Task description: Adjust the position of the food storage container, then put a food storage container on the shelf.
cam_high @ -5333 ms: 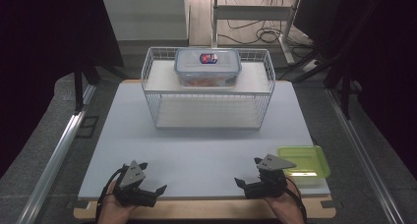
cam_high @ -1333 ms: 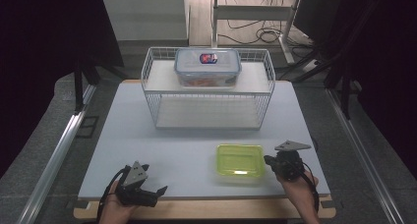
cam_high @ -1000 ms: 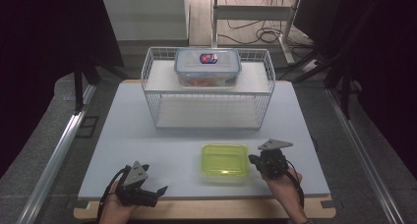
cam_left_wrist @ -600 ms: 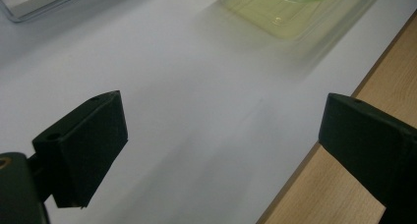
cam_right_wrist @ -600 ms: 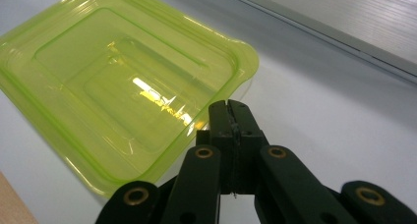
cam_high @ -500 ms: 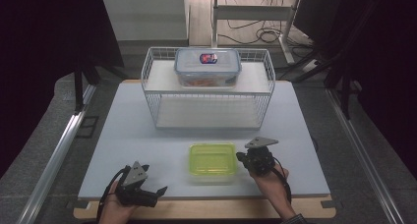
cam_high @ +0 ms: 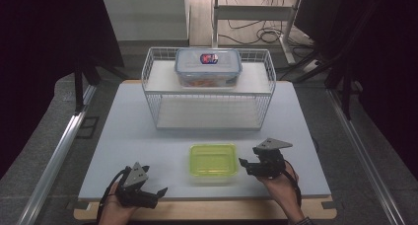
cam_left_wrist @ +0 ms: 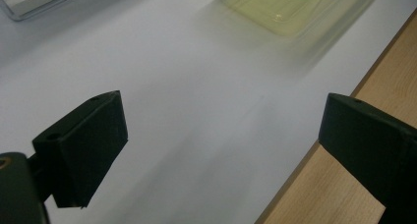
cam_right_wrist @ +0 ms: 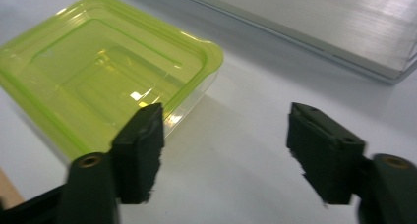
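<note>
**Green-lidded container released at the front of the table**

The clear plastic container with a lime-green lid (cam_high: pixel 213 162) sits flat on the white tabletop (cam_high: pixel 148 136), near the front edge and roughly centred from side to side, in front of the white wire basket rack (cam_high: pixel 209 117).

The right gripper (cam_high: pixel 242 164) is just beside the container's right-hand side in the high view. Its jaws have just been opening and now stand apart with nothing between them. In the right gripper view the container (cam_right_wrist: pixel 98 71) lies off to the left of the gap (cam_right_wrist: pixel 223 145): one black jaw stands in front of the container's near corner, and whether it touches cannot be told, while the other is over bare table. The pads are not pressing on the container.

The left gripper (cam_high: pixel 162 190) rests low at the front left of the table, well apart from the container. In the left gripper view its two black jaws are spread wide (cam_left_wrist: pixel 221 150) over the white surface and the wooden table edge (cam_left_wrist: pixel 334 184), with nothing between them; the container (cam_left_wrist: pixel 290 13) lies farther off at the top of that view.

On the rack's upper shelf stands a clear lock-lid food box (cam_high: pixel 208 67) with a round label on its lid, well away from both grippers.
</note>
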Demonstrator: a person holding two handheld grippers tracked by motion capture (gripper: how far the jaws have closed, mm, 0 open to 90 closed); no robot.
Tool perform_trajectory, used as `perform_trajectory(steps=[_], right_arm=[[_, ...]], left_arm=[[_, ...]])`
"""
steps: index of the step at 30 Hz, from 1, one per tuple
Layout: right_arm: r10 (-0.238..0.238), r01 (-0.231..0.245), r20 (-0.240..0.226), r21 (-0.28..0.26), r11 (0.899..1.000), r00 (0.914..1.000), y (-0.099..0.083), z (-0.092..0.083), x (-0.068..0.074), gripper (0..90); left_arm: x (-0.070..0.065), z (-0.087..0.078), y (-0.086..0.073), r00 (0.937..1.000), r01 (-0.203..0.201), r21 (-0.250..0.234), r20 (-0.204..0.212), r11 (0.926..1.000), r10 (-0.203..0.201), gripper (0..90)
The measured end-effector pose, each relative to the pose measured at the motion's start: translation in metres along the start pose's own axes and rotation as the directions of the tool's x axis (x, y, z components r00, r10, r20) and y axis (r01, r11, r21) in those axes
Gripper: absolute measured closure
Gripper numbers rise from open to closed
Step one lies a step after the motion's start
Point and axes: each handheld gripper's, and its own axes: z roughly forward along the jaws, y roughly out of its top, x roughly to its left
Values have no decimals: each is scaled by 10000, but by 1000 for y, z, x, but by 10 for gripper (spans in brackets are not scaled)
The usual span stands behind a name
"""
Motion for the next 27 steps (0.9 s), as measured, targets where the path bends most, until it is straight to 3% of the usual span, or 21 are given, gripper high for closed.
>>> perform_trajectory(steps=[5, 9, 15, 19, 22, 25, 27], right_arm=[[161, -168, -298, -224, 9996, 9994, -5, -1, -4, 157], [304, -308, -150, -279, 9991, 9994, -5, -1, -3, 94], [632, -639, -346, -210, 9977, 9974, -2, -2, -1, 10], [722, -724, -556, -19, 9974, 9958, 0, 1, 1, 11], [1048, -1049, -664, 22, 9945, 9923, 2, 4, 1, 65], [1631, -1624, -971, 145, 9866, 9818, 4, 8, -3, 141], [2178, -2170, -1308, 211, 9760, 9672, 4, 11, -7, 190]], left_arm=[[0, 1, 0, 10000, -3, 24, 8, 10000, 3, 44], [1, 0, 0, 10000, 1, 41, 8, 10000, -1, 44], [0, 1, 0, 10000, -39, 109, 9, 9999, 38, 44], [0, 1, 0, 10000, -35, 105, 4, 9999, 35, 44], [0, 1, 0, 10000, -38, 113, 2, 9999, 38, 44], [0, 1, 0, 10000, -52, 126, 5, 9999, 52, 45], [0, 1, 0, 10000, -61, 134, -5, 9999, 61, 45]])
